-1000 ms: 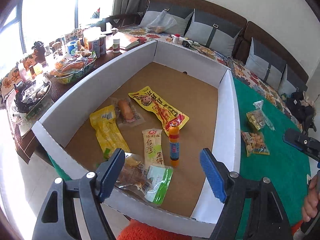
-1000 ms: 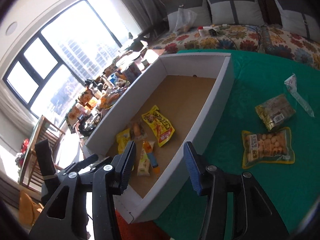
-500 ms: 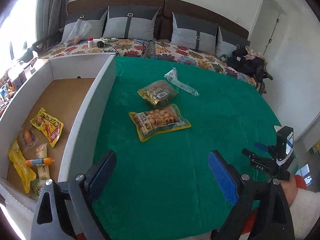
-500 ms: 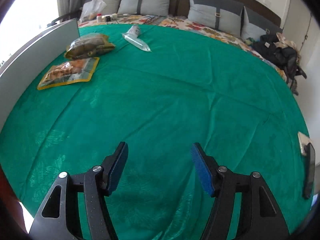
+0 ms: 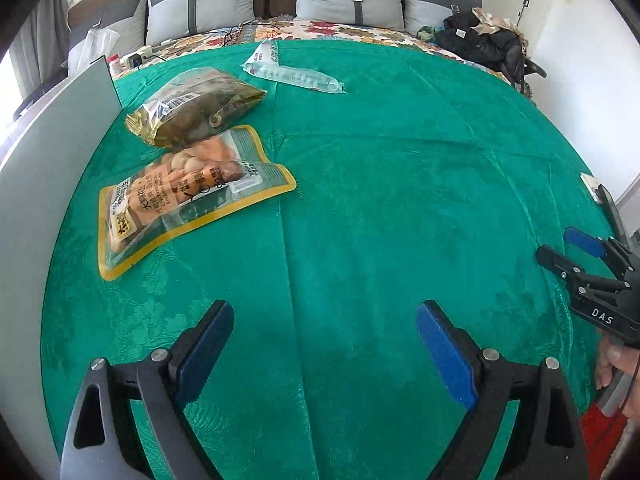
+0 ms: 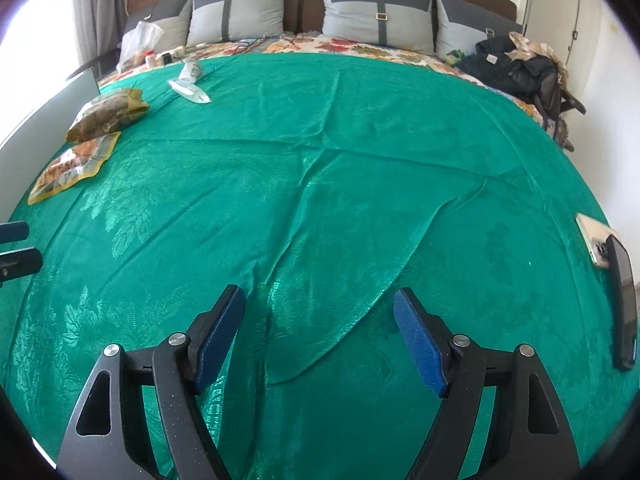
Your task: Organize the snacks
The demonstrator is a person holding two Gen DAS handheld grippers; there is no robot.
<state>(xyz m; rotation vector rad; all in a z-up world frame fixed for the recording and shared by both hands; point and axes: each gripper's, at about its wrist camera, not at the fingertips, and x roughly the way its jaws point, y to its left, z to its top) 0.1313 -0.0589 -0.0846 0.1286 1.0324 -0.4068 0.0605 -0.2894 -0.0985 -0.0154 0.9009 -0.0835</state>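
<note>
Snacks are being shown on a green cloth (image 5: 380,208) spread over the table: a yellow-edged pack (image 5: 188,192) is lying flat near the left side, a gold bag (image 5: 196,108) is lying just behind it with the two appearing to touch or overlap at their edges, and a clear packet (image 5: 294,74) is lying farther back, apart from both. A white box wall (image 5: 44,168) is being seen along the left edge, just beside the pack and bag. The left gripper (image 5: 324,352) is being held over bare cloth, its jaws spread wide with nothing between the blue pads (image 5: 446,356); the snacks are lying ahead of it and to its left, well apart from the fingers. The right gripper (image 6: 318,336) is likewise being held above a creased stretch of cloth, jaws spread and empty, and is also being glimpsed at the right edge of the left view (image 5: 592,276), gripped by a hand (image 5: 614,364). In the right view the same three snacks are being seen far off at the upper left. Phones (image 6: 612,276) are lying at the right rim of the cloth. Grey cushions (image 6: 236,12) are being seen lined up behind the table.
</note>
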